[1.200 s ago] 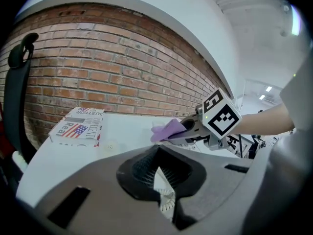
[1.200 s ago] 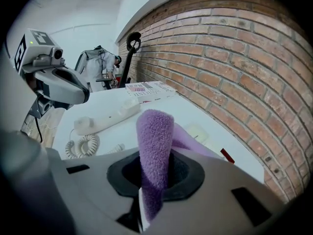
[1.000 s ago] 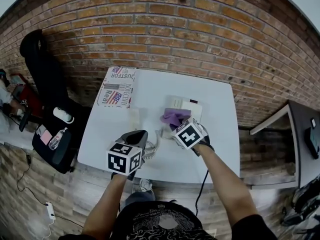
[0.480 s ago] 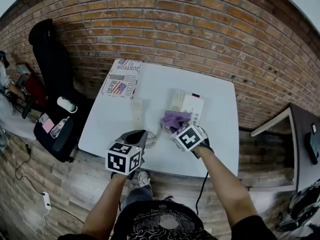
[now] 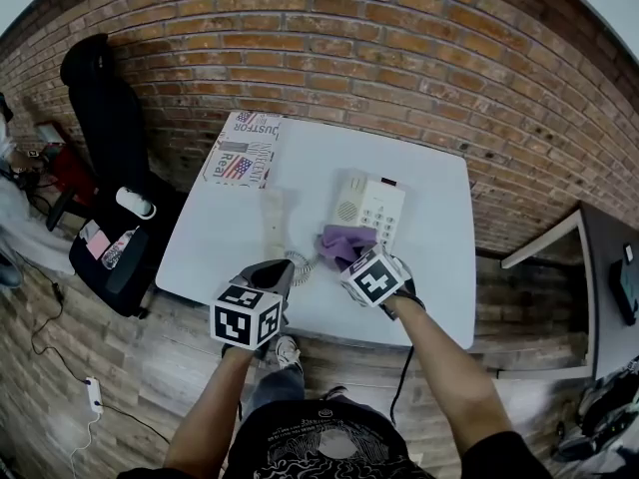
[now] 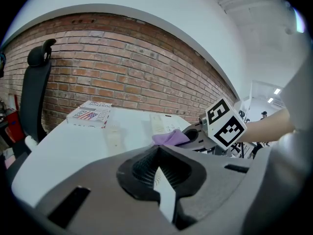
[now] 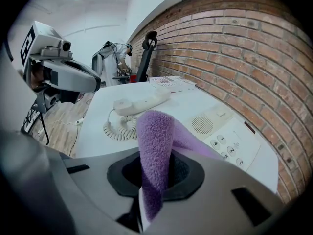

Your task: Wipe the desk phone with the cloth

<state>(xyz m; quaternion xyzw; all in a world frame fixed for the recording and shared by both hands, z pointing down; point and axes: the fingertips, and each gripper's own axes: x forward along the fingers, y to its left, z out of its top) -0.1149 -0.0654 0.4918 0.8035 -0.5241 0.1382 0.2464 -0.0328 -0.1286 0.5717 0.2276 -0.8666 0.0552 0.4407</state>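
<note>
A white desk phone (image 5: 369, 208) (image 7: 230, 136) lies on the white table (image 5: 429, 267), its handset (image 5: 273, 222) (image 7: 139, 101) off the cradle to its left, joined by a coiled cord (image 5: 300, 265) (image 7: 117, 126). My right gripper (image 5: 351, 257) (image 7: 151, 180) is shut on a purple cloth (image 5: 344, 240) (image 7: 154, 146), which hangs at the phone's near edge. My left gripper (image 5: 268, 279) (image 6: 159, 180) hovers over the table's near edge, jaws shut with nothing between them. The left gripper view shows the cloth (image 6: 170, 138) and right gripper's marker cube (image 6: 224, 123).
A printed cardboard box (image 5: 243, 150) (image 6: 89, 115) lies at the table's far left corner. A brick wall (image 5: 349, 58) backs the table. A black office chair (image 5: 100, 118) and a dark bag (image 5: 115, 257) stand left of it. A person (image 7: 117, 58) works in the background.
The right gripper has drawn the cloth back toward me, off the phone's keypad to its near edge. The left gripper has stayed in place.
</note>
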